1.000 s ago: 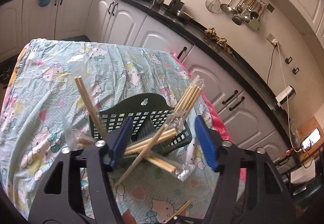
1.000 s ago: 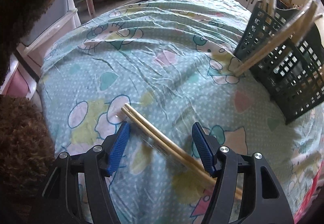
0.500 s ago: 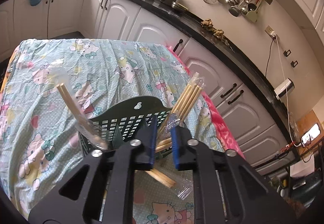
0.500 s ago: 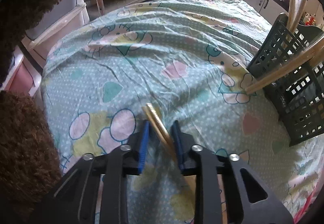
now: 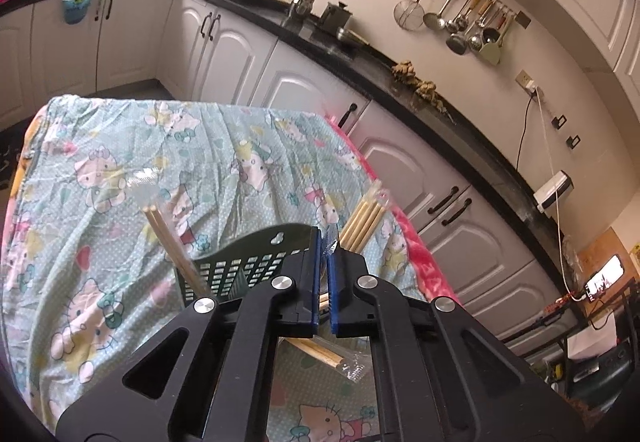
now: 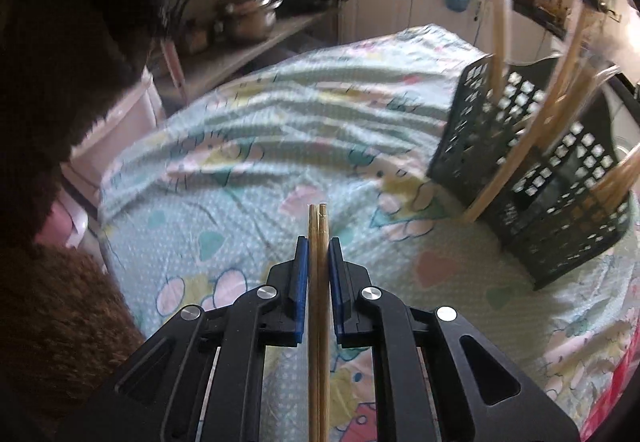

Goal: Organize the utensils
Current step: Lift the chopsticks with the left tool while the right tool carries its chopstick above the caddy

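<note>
Chopsticks (image 6: 319,282): light, stiff, slick pair, clamped mid-shaft in right gripper (image 6: 318,254) left of basket (image 6: 552,178); left gripper (image 5: 323,266) pinches a wrapper (image 5: 330,242) above basket.

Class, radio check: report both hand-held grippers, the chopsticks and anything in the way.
Left hand-held gripper shut on clear wrapper. Right hand-held gripper shut on chopstick pair. Basket ahead, crowded with leaning chopsticks.

Seemingly wooden chopsticks (image 6: 319,282), perforated plastic basket (image 6: 532,178), creased cloth (image 6: 248,170).
</note>
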Tool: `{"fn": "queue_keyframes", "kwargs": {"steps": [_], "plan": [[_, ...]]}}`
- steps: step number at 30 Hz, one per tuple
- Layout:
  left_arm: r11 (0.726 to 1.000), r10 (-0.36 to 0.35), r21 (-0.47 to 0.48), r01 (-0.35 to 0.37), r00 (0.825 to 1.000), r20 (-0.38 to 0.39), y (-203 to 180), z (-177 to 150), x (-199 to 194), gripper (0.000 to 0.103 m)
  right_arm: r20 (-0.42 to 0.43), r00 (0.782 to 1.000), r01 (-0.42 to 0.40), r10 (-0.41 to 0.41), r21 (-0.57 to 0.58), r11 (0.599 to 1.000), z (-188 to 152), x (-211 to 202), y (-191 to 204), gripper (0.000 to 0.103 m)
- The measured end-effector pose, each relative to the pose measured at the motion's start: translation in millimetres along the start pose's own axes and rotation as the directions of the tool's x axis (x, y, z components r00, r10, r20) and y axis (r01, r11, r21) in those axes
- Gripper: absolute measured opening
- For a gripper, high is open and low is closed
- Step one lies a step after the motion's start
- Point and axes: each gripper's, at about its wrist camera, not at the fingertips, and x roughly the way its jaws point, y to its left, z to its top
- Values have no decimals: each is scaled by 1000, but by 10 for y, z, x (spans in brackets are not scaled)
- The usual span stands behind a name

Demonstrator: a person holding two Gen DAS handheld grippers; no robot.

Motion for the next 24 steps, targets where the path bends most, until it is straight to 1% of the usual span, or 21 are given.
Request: {"fn": "queue_keyframes", "kwargs": {"steps": [8, 10, 12, 16, 19, 22, 24], "plan": [[1000, -14, 19, 13, 999, 52, -81, 61, -247, 1, 117, 992, 31, -37, 54, 998, 167, -479, -172, 9], [1000, -15, 22, 14, 997, 71, -104, 82, -324, 1, 150, 988, 33, -43, 69, 997, 208, -613, -216, 9], [1000, -18, 24, 16, 996, 91, -116, 105, -413, 1, 180, 982, 44, -59, 84, 996, 245, -737, -251, 5], [999, -18, 30, 14, 991, 131, -131, 139, -595, 1, 236, 969, 48, -75, 117, 992, 305, -950, -325, 5], [999, -18, 32, 13, 987, 160, -135, 163, -728, 1, 275, 957, 60, -96, 136, 989, 343, -1111, -358, 6], [999, -19, 34, 12, 981, 194, -146, 195, -879, 1, 330, 936, 71, -122, 161, 984, 393, -1312, -413, 6], [999, -20, 36, 13, 976, 215, -163, 220, -971, 1, 374, 915, 88, -150, 179, 980, 435, -1477, -471, 6]]}}
